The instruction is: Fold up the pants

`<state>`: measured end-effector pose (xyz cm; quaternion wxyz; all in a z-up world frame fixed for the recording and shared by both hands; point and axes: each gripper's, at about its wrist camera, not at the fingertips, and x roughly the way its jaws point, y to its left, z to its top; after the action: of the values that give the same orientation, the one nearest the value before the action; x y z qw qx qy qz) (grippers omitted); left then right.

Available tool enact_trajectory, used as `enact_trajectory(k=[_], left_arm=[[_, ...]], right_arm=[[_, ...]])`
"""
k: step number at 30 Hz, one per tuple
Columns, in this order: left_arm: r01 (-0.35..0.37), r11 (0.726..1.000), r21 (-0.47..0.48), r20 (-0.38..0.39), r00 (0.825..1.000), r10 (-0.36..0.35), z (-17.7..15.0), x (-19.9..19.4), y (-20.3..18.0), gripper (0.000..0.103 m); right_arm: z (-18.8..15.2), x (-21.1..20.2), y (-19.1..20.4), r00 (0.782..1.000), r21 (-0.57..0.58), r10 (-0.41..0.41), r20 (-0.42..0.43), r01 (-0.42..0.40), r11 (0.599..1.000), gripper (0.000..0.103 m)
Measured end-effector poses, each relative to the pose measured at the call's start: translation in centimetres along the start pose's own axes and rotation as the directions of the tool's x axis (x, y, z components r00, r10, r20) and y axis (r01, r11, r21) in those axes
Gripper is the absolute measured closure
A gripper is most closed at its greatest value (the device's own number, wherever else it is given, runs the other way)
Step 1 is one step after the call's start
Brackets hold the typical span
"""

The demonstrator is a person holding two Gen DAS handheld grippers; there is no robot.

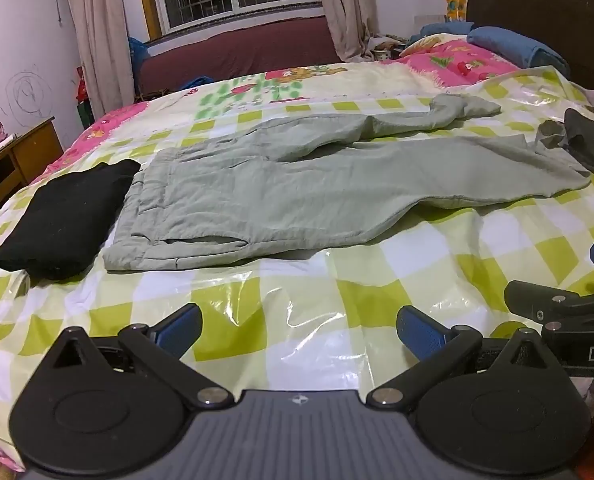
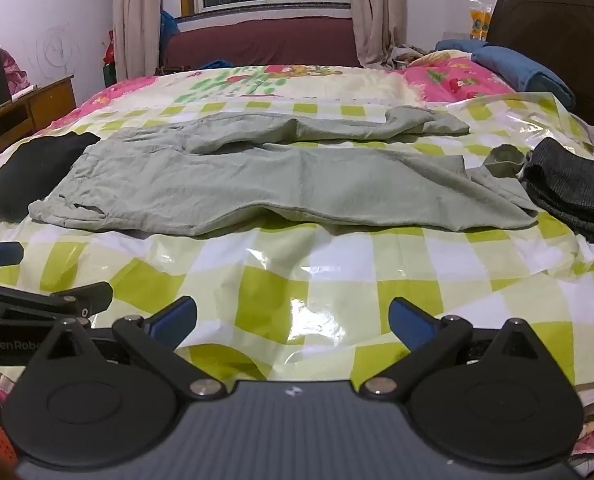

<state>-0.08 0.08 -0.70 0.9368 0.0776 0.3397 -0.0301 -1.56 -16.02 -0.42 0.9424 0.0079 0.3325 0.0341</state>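
**Risks before first grab: slick cover, crowded ends, twisted far leg**

Pants lie unfolded across the bed, waistband left, leg ends right, near leg roughly flat, far leg rumpled and kinked at its end. Nothing gripped yet.

Left gripper and right gripper both hover over the near edge of the bed, claws spread wide, empty, well short of the fabric.

Likely failure points:
- Glossy checked plastic cover is wrinkled and loose; a low pinch could catch it with the cloth and drag the whole layout.
- Black folded garment touches the waistband on the left; a sloppy grab there takes both.
- Dark striped garment sits just beside, maybe on, the leg ends at right; same risk.
- Folding the far leg over without straightening it first locks the kink into the stack.
- Grippers sit close together; crossing paths could clash.
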Motion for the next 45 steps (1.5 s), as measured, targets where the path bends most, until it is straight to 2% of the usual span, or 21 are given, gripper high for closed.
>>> enact_trajectory(k=[45], left_arm=[[-0.019, 1.0, 0.02, 0.004, 1.0, 0.019, -0.52, 0.29, 0.08, 0.0]], right_arm=[[0.02, 0.54, 0.32, 0.999, -0.015, 0.014, -0.038, -0.015, 1.0, 0.002]])
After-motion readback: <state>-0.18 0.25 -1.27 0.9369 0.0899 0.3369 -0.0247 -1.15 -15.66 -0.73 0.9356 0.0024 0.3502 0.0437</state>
